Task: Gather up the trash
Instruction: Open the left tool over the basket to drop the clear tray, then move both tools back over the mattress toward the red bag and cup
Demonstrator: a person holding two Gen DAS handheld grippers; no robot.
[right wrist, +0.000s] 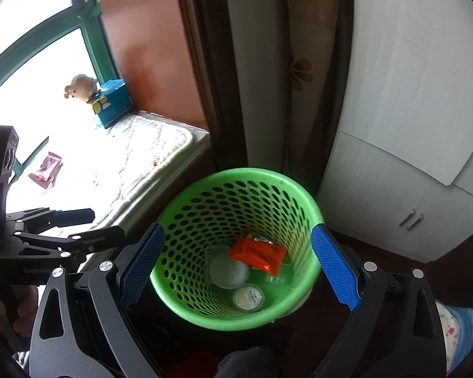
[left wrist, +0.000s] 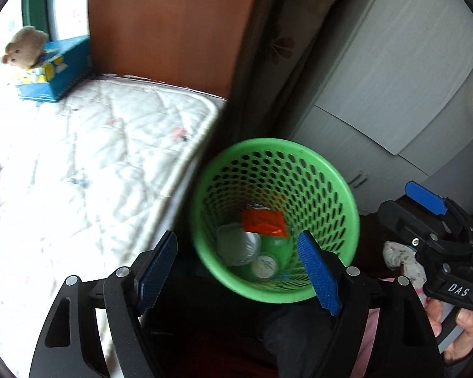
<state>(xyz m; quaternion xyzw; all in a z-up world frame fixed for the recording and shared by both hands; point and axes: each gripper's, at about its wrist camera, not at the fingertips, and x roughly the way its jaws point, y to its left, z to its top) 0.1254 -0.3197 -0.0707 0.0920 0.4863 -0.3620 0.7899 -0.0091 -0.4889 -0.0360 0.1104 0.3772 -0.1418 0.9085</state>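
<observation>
- The green bin (right wrist: 236, 249) fills the lower centre of the right wrist view, right between the wide-spread blue pads (right wrist: 334, 267) of the right gripper (right wrist: 236, 264), which grips nothing.
- Inside the bin lie an orange packet (right wrist: 257, 255), a clear cup (right wrist: 228, 271) and a round lid (right wrist: 248, 297).
- In the left wrist view the left gripper (left wrist: 239, 274) also stands wide and empty, the bin (left wrist: 337, 195) just ahead, its near rim between the pads.
- A pink wrapper (right wrist: 45, 173) lies on the white mattress (right wrist: 135, 163) at centre left, well apart from both grippers.
- A teddy (left wrist: 23, 47) sits on a blue box (left wrist: 60, 69), upper left.
</observation>
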